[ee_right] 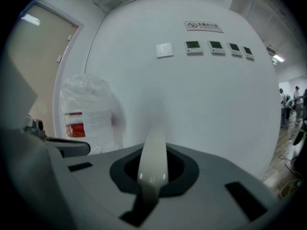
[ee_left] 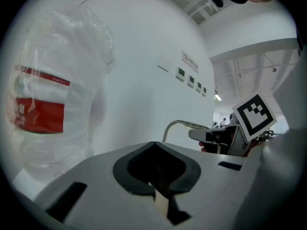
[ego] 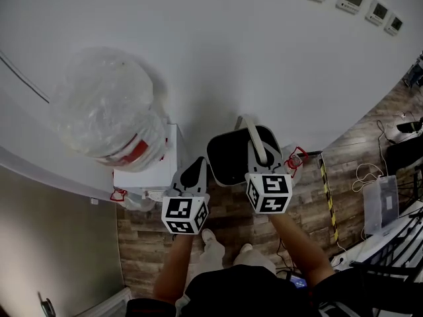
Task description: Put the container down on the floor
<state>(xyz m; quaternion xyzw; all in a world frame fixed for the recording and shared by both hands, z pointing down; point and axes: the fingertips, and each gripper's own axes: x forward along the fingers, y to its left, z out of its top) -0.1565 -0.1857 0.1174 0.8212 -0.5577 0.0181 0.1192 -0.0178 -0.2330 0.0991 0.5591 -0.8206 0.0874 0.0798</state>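
- Head view: right gripper [ego: 259, 156] is clamped on the white handle [ego: 253, 134] of the container [ego: 230, 156]. The dark bin hangs under and just left of its jaws, clear of the floor [ego: 145, 243]. Judged a one-point carry, so the bin can swing plumb on its way down.
- Left gripper [ego: 195, 168] sits just beside the bin's left rim. Can't tell if it touches. Likely there to steady the bin, not to bear it.
- Bag [ego: 106, 104] on a white box [ego: 149, 177] lies beyond and left of the left gripper. The bare boards under the bin look like the set-down spot.
- Left gripper view: left gripper [ee_left: 160, 195] has its jaws together, with nothing I can name between them. The handle [ee_left: 180, 124] arches off to its right, and the bag [ee_left: 48, 104] stands ahead-left against the wall [ee_left: 144, 80].
- Right gripper view: right gripper [ee_right: 151, 186] is closed tight on the handle [ee_right: 153, 152], which rises straight out ahead of the jaws. The bin body is out of sight below. The bag [ee_right: 88, 114] is ahead-left.
- The lowering is not yet finished, and the grip should hold until the base lands.
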